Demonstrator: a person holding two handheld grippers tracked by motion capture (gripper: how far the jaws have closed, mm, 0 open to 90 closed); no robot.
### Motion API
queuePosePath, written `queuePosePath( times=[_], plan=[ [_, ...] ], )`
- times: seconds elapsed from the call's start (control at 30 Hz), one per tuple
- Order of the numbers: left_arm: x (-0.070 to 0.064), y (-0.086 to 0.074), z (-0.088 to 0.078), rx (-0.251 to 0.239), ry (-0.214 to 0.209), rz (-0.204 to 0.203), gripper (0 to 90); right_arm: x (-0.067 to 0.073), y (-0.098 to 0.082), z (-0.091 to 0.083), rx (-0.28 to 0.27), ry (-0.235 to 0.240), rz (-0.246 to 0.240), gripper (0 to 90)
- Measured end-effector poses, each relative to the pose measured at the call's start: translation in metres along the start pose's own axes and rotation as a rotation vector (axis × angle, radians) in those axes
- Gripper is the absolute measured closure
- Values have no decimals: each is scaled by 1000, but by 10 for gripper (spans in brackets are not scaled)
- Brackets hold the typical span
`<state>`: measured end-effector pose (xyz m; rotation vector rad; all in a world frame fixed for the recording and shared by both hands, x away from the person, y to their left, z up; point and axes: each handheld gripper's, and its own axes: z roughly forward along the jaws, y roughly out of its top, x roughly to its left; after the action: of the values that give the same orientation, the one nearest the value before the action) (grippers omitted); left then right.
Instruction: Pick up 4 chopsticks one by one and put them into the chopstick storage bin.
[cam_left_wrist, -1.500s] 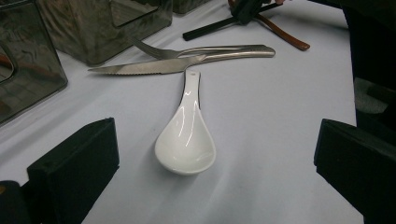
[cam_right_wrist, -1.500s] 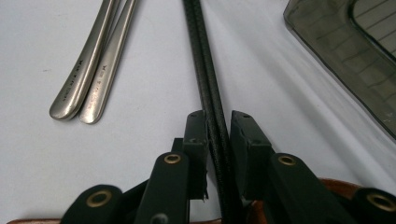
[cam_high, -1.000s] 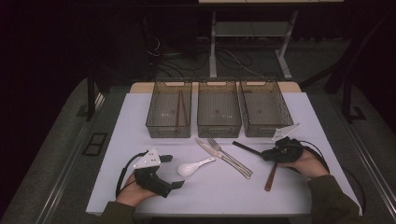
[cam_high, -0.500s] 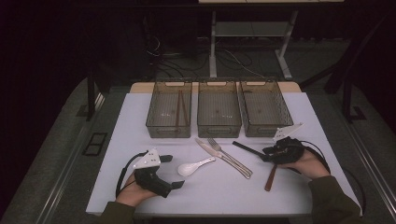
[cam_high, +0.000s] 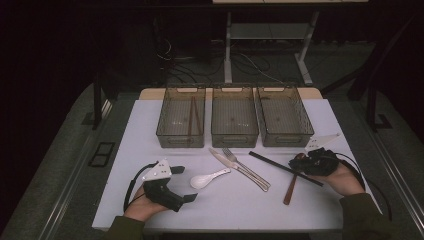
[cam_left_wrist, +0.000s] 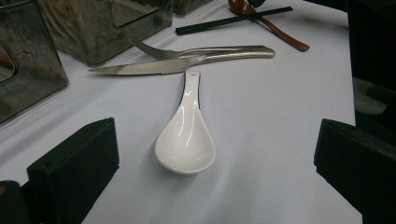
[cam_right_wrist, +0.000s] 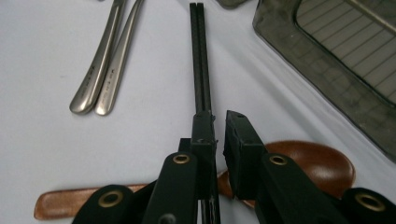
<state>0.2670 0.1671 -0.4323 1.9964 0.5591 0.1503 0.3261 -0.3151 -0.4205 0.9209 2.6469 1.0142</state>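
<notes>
— Two black chopsticks (cam_right_wrist: 200, 56) are lying side by side on the white desk (cam_high: 150, 130). Are they being held?

— Their near end is seen between the jaws of the right tongs (cam_right_wrist: 218, 122), which have just been closing. One jaw is lying along the chopsticks and a thin gap is left beside the other jaw, so whether they are pinched cannot be told. In the high view the right tongs (cam_high: 300, 162) are held at the right side of the desk, at the near end of the chopsticks (cam_high: 280, 168).

— What is under them?

— A brown wooden spoon (cam_right_wrist: 322, 165) is crossed by the chopsticks. Its bowl is seen just behind the right jaw, and its handle is stretched out to the left in the right gripper view.

— And the left tongs?

— The left tongs (cam_high: 189, 184) are held wide apart, with nothing gripped. A white ceramic soup spoon (cam_left_wrist: 187, 140) is lying on the desk in front of them, not touched. Its bowl is turned toward the tongs.

— What else is seen on the desk?

— A steel knife (cam_left_wrist: 154, 67) and a steel fork (cam_left_wrist: 196, 50) are lying close together past the white spoon. Three clear plastic bins are set in a row at the far side. Brown chopsticks (cam_high: 192, 116) are lying in the left bin (cam_high: 167, 135).
</notes>
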Motion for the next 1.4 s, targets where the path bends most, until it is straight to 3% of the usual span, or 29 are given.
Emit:
queuePosePath(
  times=[1.4],
  plan=[
    [0,0,1,1,-3,-1,0,-1,0,25,83,2,-36,833]
  ],
)
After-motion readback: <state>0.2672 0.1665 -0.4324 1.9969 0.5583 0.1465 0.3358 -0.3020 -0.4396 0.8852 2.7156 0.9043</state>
